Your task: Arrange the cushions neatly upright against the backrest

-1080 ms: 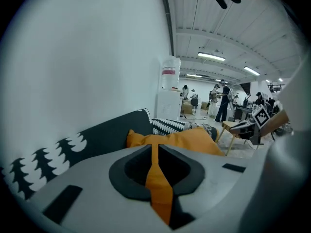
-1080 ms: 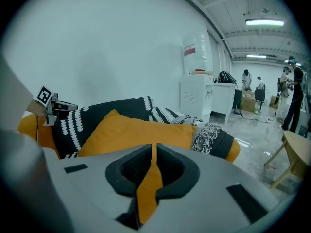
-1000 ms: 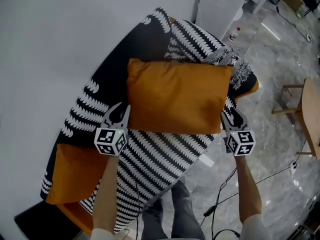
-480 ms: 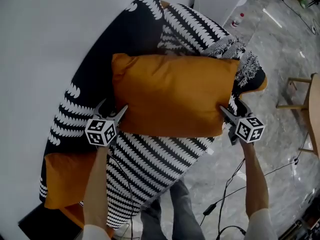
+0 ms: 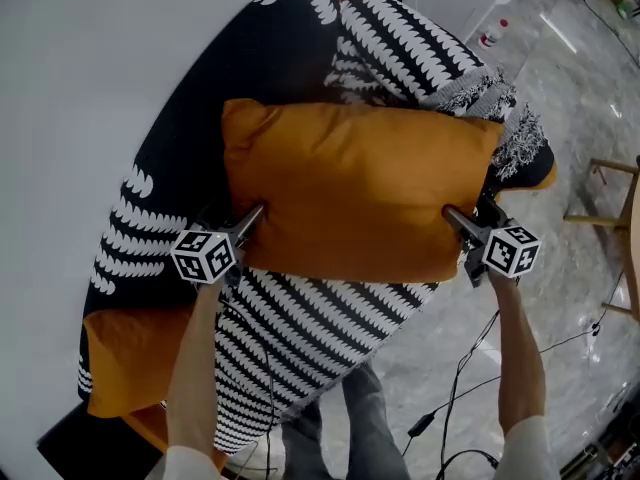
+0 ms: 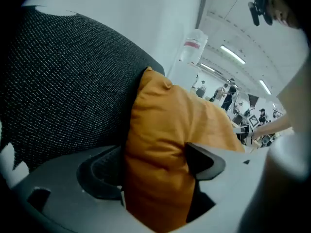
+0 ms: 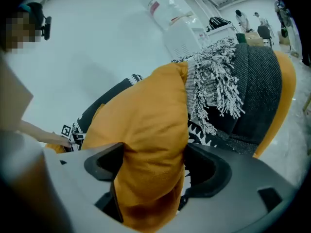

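My left gripper [image 5: 250, 220] and right gripper [image 5: 458, 218] are opening, jaws wide apart. One end of the cushion [image 5: 350, 188] sits between each pair of jaws.

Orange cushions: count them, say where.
2. The large cushion stands against the backrest, central in the head view; the second cushion lies lower left. More may be hidden.

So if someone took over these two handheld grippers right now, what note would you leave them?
Left gripper: jaws opening, left edge of the large orange cushion between them.
Right gripper: jaws opening, that cushion's right edge between them.
Done: it appears to lean on the backrest, over the patterned throw.
Left: second orange cushion sits low on the person's left, partly under the throw; stand it up too.
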`<move>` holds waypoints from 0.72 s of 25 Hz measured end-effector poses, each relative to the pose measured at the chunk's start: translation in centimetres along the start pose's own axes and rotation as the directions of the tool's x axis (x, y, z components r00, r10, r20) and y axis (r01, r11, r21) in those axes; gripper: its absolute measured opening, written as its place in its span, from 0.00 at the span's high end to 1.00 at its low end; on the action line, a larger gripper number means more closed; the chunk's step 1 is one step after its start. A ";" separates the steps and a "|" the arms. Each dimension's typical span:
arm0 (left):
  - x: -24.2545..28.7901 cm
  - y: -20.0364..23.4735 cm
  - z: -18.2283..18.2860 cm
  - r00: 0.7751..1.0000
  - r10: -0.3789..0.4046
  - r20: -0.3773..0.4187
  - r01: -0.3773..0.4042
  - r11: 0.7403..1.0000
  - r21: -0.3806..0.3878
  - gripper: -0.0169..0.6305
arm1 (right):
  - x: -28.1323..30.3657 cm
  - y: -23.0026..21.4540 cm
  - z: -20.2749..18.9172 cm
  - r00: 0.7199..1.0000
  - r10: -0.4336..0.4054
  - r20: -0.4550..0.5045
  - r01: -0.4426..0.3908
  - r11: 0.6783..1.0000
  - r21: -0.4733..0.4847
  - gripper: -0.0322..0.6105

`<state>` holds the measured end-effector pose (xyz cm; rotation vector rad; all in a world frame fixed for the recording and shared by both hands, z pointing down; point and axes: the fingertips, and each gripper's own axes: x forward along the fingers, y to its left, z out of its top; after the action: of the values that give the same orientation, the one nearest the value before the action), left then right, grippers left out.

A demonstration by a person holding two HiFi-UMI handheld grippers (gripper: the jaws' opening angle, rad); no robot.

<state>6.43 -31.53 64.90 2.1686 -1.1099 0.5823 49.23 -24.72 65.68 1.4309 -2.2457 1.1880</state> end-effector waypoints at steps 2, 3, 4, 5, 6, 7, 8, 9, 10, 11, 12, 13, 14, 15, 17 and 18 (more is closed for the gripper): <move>1.0 0.1 0.1 1.000 -0.012 -0.005 0.012 1.000 -0.004 0.36 | 0.6 -0.5 0.1 1.000 0.007 0.002 -0.007 1.000 0.006 0.32; 1.5 0.2 0.3 1.000 -0.019 -0.014 0.019 1.000 -0.005 0.36 | 0.9 -0.6 0.3 1.000 0.012 0.002 -0.012 1.000 0.008 0.32; 2.0 0.2 0.5 0.999 -0.030 -0.025 0.030 1.000 -0.009 0.36 | 1.3 -0.7 0.5 1.000 0.017 0.000 -0.017 1.000 0.008 0.32; 2.5 0.3 0.5 0.998 -0.043 -0.036 0.042 0.999 -0.017 0.36 | 1.5 -0.7 0.7 1.000 0.020 -0.006 -0.020 1.000 0.006 0.34; 2.7 0.1 0.4 0.997 -0.055 -0.046 0.054 0.998 -0.025 0.36 | 1.4 -0.5 0.7 1.000 0.020 -0.015 -0.020 1.000 -0.001 0.38; 2.6 -0.2 0.2 0.996 -0.066 -0.053 0.064 0.998 -0.029 0.38 | 1.3 -0.2 0.7 1.000 0.020 -0.023 -0.021 1.000 -0.011 0.43; 2.2 -0.6 0.1 0.996 -0.070 -0.056 0.069 0.997 -0.027 0.43 | 1.0 0.3 0.6 0.999 0.023 -0.029 -0.024 0.999 -0.024 0.48; 1.6 -1.1 0.1 0.996 -0.068 -0.056 0.067 0.998 -0.015 0.49 | 0.8 0.9 0.6 0.999 0.028 -0.030 -0.030 0.999 -0.037 0.53; 0.8 -1.5 0.2 0.997 -0.061 -0.051 0.061 0.998 0.002 0.53 | 0.6 1.6 0.5 0.999 0.034 -0.028 -0.035 0.998 -0.048 0.58; 0.0 -1.9 0.4 0.998 -0.054 -0.045 0.055 0.998 0.019 0.58 | 0.3 2.2 0.4 0.999 0.036 -0.025 -0.038 0.998 -0.056 0.62; -0.7 -2.2 0.5 0.998 -0.049 -0.037 0.050 0.998 0.030 0.62 | -0.1 2.8 0.3 0.999 0.034 -0.024 -0.036 0.997 -0.065 0.65; -1.3 -2.6 0.6 0.998 -0.048 -0.028 0.049 0.998 0.035 0.67 | -0.4 3.2 0.2 0.999 0.027 -0.025 -0.029 0.996 -0.079 0.68; -1.6 -2.9 0.7 0.999 -0.047 -0.018 0.047 0.998 0.038 0.70 | -0.7 3.4 0.2 1.000 0.017 -0.025 -0.019 0.995 -0.098 0.70; -1.9 -3.1 0.8 0.999 -0.045 -0.008 0.045 0.998 0.045 0.72 | -0.9 3.6 0.2 1.000 0.004 -0.021 -0.007 0.993 -0.117 0.71; -2.3 -3.3 1.0 0.999 -0.042 0.009 0.041 0.997 0.062 0.75 | -1.1 4.0 0.3 1.000 -0.016 -0.006 0.015 0.990 -0.138 0.72; -2.5 -3.3 1.1 0.999 -0.044 0.019 0.042 0.997 0.069 0.76 | -1.2 4.2 0.4 1.000 -0.024 0.004 0.024 0.989 -0.145 0.73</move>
<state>7.94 -29.45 61.48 2.2563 -1.0657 0.5883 46.40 -23.39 62.58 1.4003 -2.2584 0.9932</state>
